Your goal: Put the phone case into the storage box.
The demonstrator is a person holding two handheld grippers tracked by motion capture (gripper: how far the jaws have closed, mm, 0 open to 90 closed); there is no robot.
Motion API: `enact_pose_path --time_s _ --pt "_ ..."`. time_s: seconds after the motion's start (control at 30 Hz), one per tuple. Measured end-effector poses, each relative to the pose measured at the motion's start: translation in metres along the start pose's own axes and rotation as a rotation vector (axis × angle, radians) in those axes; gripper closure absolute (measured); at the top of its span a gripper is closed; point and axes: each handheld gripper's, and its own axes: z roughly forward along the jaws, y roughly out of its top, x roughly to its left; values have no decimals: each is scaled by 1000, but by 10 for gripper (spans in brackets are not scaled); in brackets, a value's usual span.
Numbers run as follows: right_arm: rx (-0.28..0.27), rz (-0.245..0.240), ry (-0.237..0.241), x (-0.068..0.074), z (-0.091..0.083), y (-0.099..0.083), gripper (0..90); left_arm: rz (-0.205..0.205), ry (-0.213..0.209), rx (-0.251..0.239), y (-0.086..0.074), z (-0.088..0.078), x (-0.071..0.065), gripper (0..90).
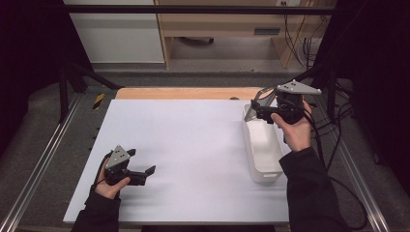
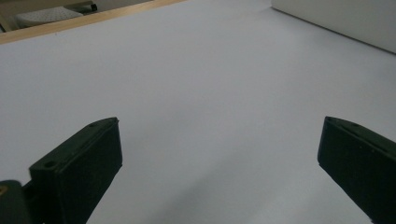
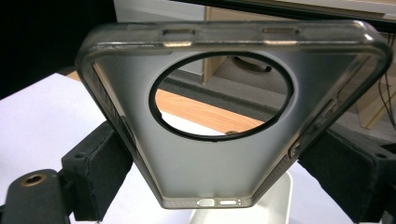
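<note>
Phone case (image 3: 210, 154), one, clamped between right gripper (image 3: 219, 163) fingers above one white bin (image 1: 263, 150); left gripper (image 2: 219, 163) fingers apart, empty.

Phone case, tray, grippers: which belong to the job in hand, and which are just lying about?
In the job:
- phone case, clamped in the right gripper
- white tray beneath it

Lying about:
- left gripper, open, holding nothing
- wooden cabinet behind the table

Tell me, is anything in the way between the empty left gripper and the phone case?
Nothing visible is. The left gripper hangs open over the bare white table. The phone case is pinched in the right gripper, above the white tray.
</note>
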Motion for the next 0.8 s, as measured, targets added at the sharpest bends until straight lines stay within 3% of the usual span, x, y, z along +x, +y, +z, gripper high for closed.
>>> enact_pose_path --time_s 0.5,0.8 --pt "27 44 -87 -11 23 0 115 5 -7 8 -1 2 0 0" --pt "63 69 -110 -17 38 1 114 5 -8 8 -1 2 0 0"
